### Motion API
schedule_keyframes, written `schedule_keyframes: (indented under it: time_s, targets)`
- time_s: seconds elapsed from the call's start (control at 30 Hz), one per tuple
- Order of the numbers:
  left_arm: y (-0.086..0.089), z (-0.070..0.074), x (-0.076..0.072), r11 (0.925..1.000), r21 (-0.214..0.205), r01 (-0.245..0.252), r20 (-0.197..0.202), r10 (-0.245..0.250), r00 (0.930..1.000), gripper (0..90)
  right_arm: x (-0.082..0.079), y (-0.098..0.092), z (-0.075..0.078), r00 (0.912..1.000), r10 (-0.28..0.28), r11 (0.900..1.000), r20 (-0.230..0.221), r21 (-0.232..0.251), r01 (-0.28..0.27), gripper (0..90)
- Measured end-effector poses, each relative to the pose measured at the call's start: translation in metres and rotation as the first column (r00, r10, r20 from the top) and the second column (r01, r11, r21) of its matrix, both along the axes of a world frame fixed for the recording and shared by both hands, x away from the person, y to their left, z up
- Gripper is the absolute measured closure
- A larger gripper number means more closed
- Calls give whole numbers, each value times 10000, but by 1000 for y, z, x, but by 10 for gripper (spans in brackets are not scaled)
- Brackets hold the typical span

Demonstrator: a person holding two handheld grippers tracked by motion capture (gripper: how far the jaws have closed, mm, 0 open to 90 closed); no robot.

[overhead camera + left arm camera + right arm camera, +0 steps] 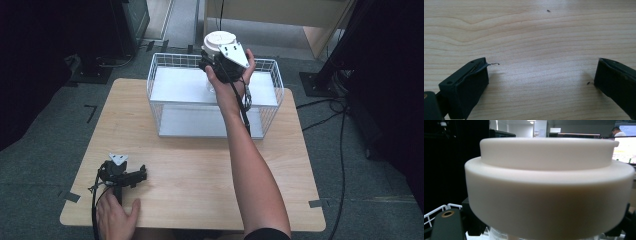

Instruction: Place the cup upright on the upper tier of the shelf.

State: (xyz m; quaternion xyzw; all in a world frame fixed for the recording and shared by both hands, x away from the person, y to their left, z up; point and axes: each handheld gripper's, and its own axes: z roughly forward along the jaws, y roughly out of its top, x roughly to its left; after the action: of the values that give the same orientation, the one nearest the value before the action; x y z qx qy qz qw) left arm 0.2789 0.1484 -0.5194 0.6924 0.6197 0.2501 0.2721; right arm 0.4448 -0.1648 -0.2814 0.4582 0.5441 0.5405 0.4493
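A white lidded container point(549, 187) looms closest, gripped by the right claw point(218, 56) and held above the far rim of the white wire basket point(165, 100). The left claw point(131, 176) rests open, empty, on the wooden desk point(200, 170).

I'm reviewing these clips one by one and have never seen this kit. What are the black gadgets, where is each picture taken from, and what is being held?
No robot here: a person holds a two-jaw gripper in each hand. The high view looks down on a wooden table bearing a white wire basket. The right gripper holds a white lidded jar above the basket; its own camera shows that lid close up. The left gripper rests on the table near the person's left hand; its camera shows its jaws wide apart over bare wood.
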Motion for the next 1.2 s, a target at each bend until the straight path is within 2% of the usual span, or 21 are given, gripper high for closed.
schedule_keyframes:
  time_s: [0.27, 0.33, 0.5, 0.53, 0.57, 0.63, 0.67, 0.8, 0.9, 1.2]
  targets:
    - [0, 0, 0, 10000, 0, -1, 0, 1, 10000, 0, 1, 2, -1, 9999, 164, 9998, 39, 149, -165, 154]
    - [0, 0, 0, 10000, 1, 0, 0, 0, 10000, 0, 0, 0, -1, 9996, 256, 9996, -123, 157, -254, 149]
    - [0, 0, 0, 10000, 1, 1, -2, -1, 10000, 0, -5, -4, -2, 9971, 612, 9981, -446, -27, -614, 54]
    - [0, 0, 0, 10000, 0, 3, -4, -3, 10000, 0, -6, -5, -4, 9947, 791, 9968, -663, -84, -798, 21]
    - [0, 0, 0, 10000, 0, 3, -4, -3, 10000, 0, -6, -5, -4, 9947, 791, 9968, -663, -84, -798, 21]
    - [0, 0, 0, 10000, 3, -3, 6, 3, 10000, 0, -8, -8, -8, 9921, 932, 9956, -841, -43, -939, 5]
    - [0, 0, 0, 10000, 3, -5, 17, 5, 10000, 0, -10, -12, -12, 9907, 963, 9953, -963, 148, -953, 4]
    - [0, 0, 0, 10000, 1, -5, 21, 5, 10000, 0, -14, -18, -21, 9888, 1021, 9947, -1088, 248, -1000, 4]
    - [0, 0, 0, 10000, 5, -6, 18, 6, 10000, 0, -22, -26, -34, 9862, 1127, 9935, -1210, 324, -1095, 4]
    - [0, 0, 0, 10000, 20, 7, 2, -7, 10000, 0, -44, -42, -55, 9840, 1275, 9918, -1245, 191, -1261, 4]
